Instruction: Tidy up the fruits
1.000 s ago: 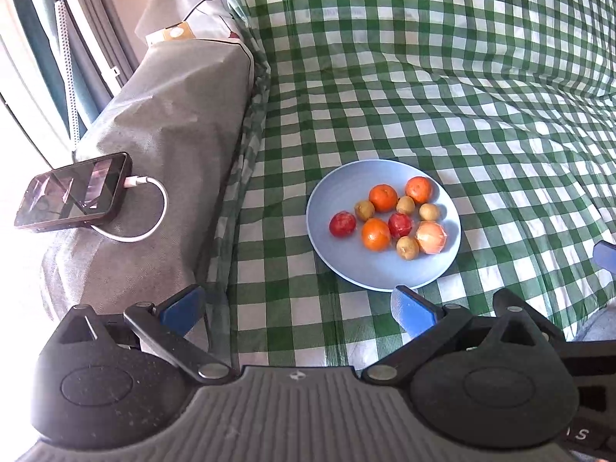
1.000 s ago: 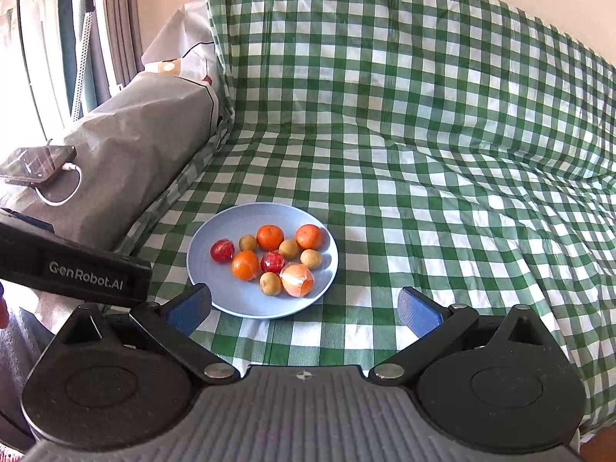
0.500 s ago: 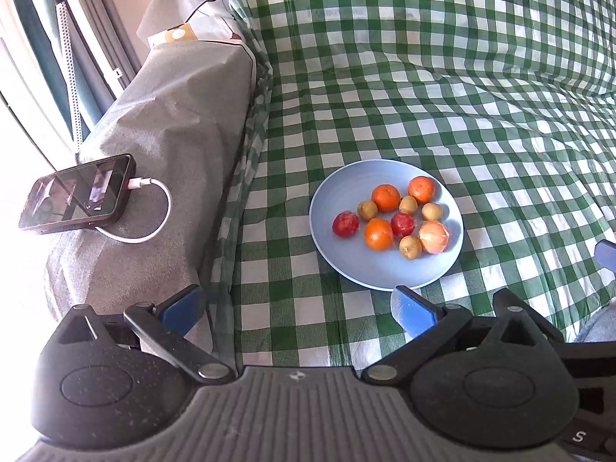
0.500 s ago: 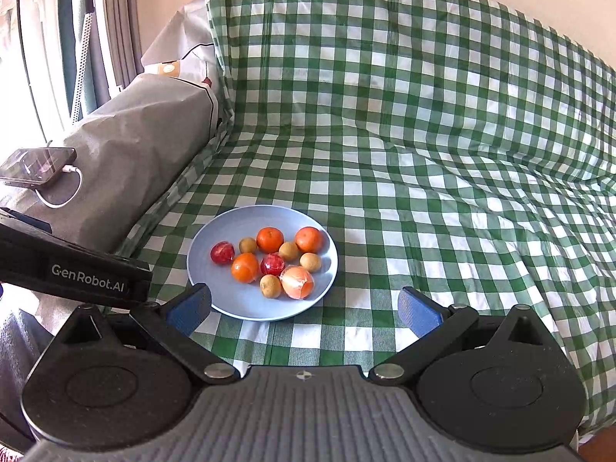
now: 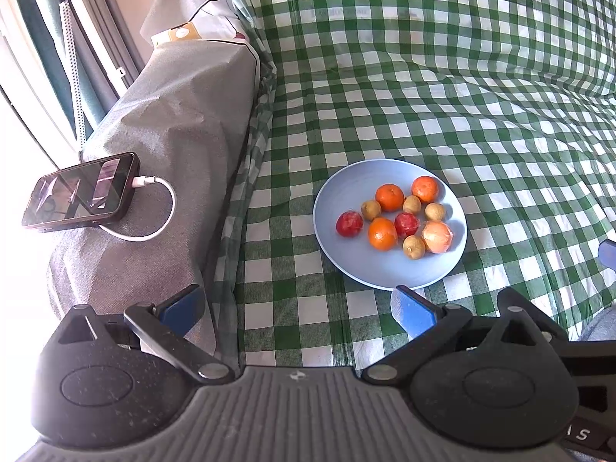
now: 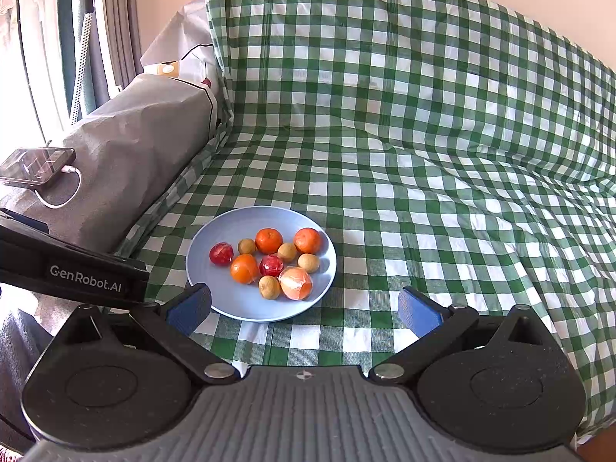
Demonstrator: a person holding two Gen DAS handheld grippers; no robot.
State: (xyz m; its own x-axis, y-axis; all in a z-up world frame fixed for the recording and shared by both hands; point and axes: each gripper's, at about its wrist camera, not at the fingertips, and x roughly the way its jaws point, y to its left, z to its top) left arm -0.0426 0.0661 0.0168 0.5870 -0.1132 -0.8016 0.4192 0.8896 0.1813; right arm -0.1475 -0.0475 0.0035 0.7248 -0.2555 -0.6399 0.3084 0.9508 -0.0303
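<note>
A pale blue plate [image 5: 389, 281] [image 6: 231, 300] lies on a green-and-white checked cloth and holds several fruits. Among them are oranges [image 5: 382, 233] [image 6: 244, 268], red fruits [image 5: 349, 224] [image 6: 221, 253], small brown fruits [image 5: 414, 246] [image 6: 269, 287] and a peeled orange in clear wrap [image 5: 437, 236] [image 6: 295, 283]. My left gripper [image 5: 296, 310] is open and empty, near the plate's front-left edge. My right gripper [image 6: 304, 310] is open and empty too, just in front of the plate.
A grey covered armrest [image 5: 169, 123] [image 6: 127, 146] rises left of the plate, with a phone [image 5: 81, 191] [image 6: 36, 166] on a white charging cable [image 5: 154, 227] on top. The checked cloth [image 6: 442, 177] spreads over seat and backrest to the right. The left gripper's body [image 6: 73, 269] shows in the right wrist view.
Both views have shifted only slightly; the plate sits a touch further right in the left wrist view. Both grippers stay open and empty.
</note>
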